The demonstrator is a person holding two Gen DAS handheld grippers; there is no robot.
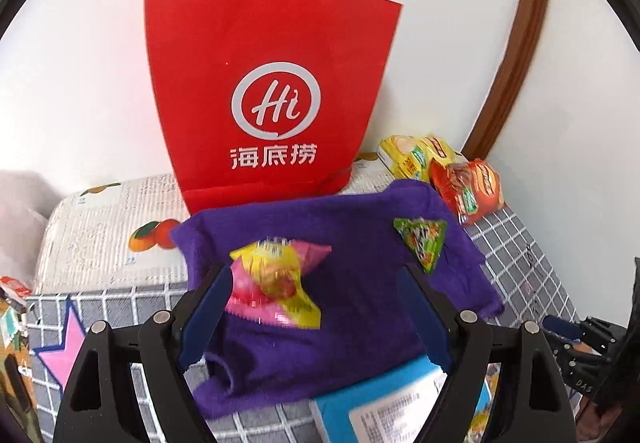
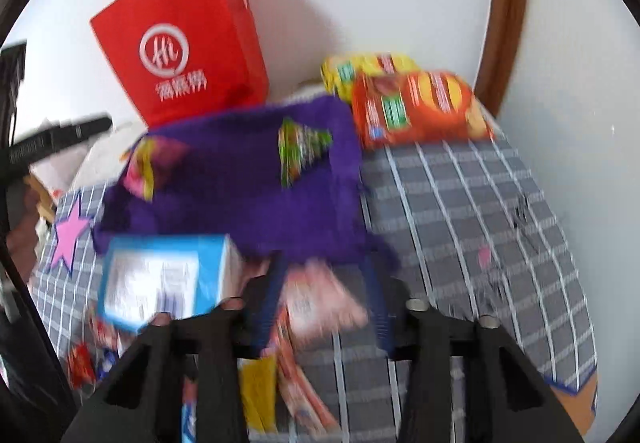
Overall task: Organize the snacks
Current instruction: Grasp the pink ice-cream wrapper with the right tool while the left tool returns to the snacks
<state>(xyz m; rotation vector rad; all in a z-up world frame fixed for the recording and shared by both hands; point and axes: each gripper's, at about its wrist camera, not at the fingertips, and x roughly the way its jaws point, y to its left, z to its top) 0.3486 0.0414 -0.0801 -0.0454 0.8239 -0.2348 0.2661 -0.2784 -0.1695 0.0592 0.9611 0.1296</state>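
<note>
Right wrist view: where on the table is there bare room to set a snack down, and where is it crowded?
Bare room: the checked cloth right of the purple towel and in front of the orange pack. Also the towel's middle, between the pink packet and the green packet. Crowded: the near left, around the blue box.

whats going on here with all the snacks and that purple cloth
A person is sorting snacks with a two-finger tool in each hand. The right tool has a pinkish snack packet between its fingers; the view is too blurred to tell if it is gripped. The left tool is open above the purple cloth, empty. A pink and yellow packet and a green triangular packet lie on the cloth. A red paper bag stands behind.
</note>
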